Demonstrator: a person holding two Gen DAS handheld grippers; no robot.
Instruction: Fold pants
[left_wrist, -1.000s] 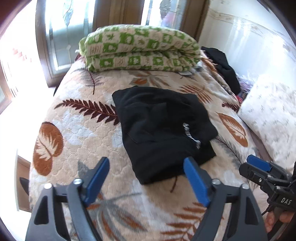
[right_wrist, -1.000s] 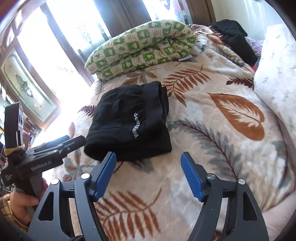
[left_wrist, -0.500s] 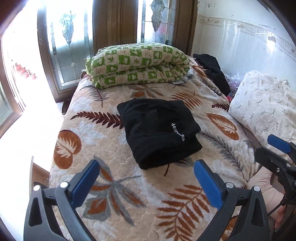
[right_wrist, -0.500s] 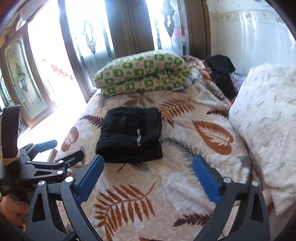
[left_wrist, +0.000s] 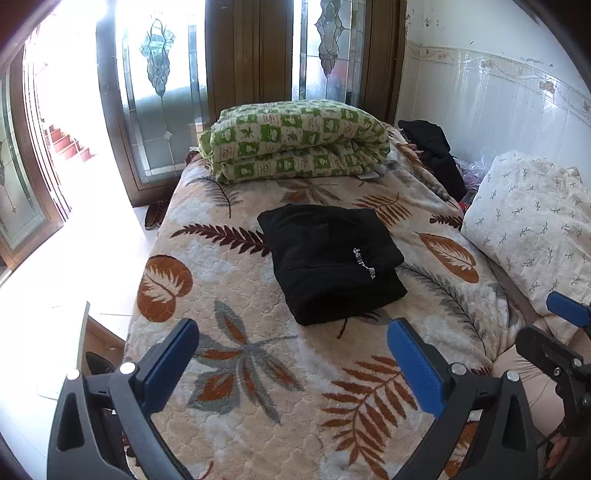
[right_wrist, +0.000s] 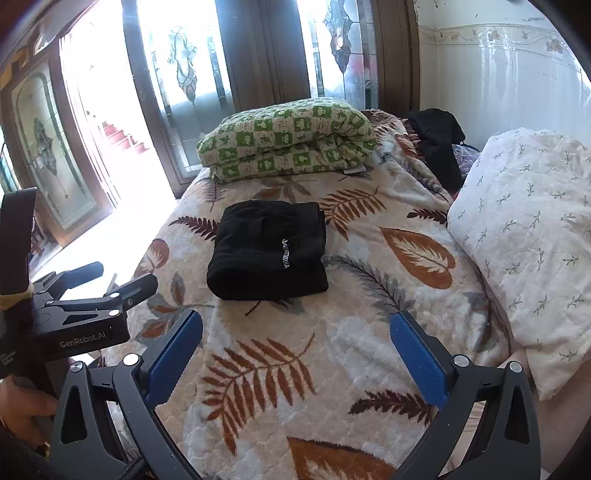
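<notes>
Left gripper (left_wrist: 291, 363) wide open, holding nothing, above the near end of the bed (left_wrist: 258, 376). Right gripper (right_wrist: 295, 349) same: spread wide, nothing held. Pants (left_wrist: 330, 262) folded into a compact black block mid-bed, long axis running away toward the green quilt (left_wrist: 295, 144), fold edge nearest. Bare blanket on all sides; white pillow (right_wrist: 528, 236) along the right edge.

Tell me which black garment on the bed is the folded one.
The black pants mid-bed, a neat rectangle with white lettering; the other black garment lies crumpled by the wall.
</notes>
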